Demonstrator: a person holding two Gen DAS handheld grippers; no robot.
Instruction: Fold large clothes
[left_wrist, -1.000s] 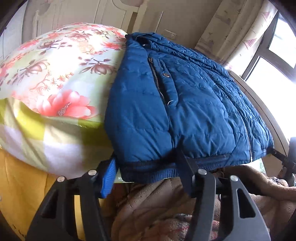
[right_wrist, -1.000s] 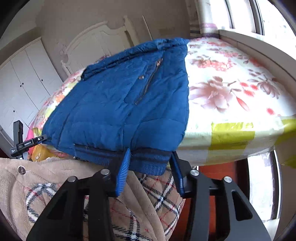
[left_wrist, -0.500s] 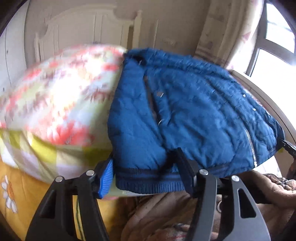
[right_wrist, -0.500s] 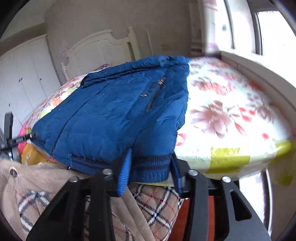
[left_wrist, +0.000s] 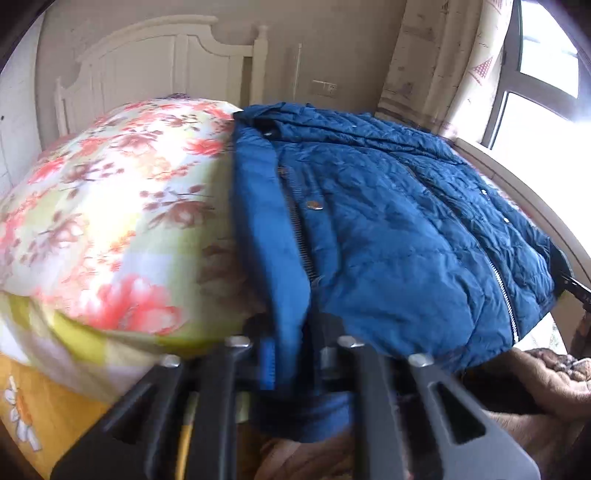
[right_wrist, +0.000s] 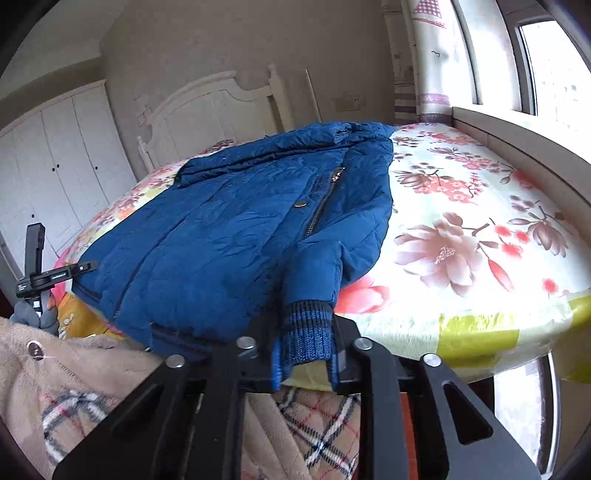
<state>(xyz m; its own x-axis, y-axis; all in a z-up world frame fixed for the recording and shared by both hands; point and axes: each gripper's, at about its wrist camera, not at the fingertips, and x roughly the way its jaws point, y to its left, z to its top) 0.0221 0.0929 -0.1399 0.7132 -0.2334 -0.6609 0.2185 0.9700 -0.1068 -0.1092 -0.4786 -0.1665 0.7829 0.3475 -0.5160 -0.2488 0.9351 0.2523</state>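
Both tongs closed on jacket (right_wrist: 236, 236) hem; wardrobe (right_wrist: 55, 177) only right view.

No legible text: small white lettering on the black clamp bar (right_wrist: 55, 276), left edge, stays unreadable.

- Left wrist view: close at the foot edge of the bed (left_wrist: 110, 229), tilted down, facing the headboard (left_wrist: 166, 62).
- Right wrist view: same edge, nearer the window (right_wrist: 554, 74).
- Both share the blue quilted jacket (left_wrist: 388, 236) (right_wrist: 229, 236).
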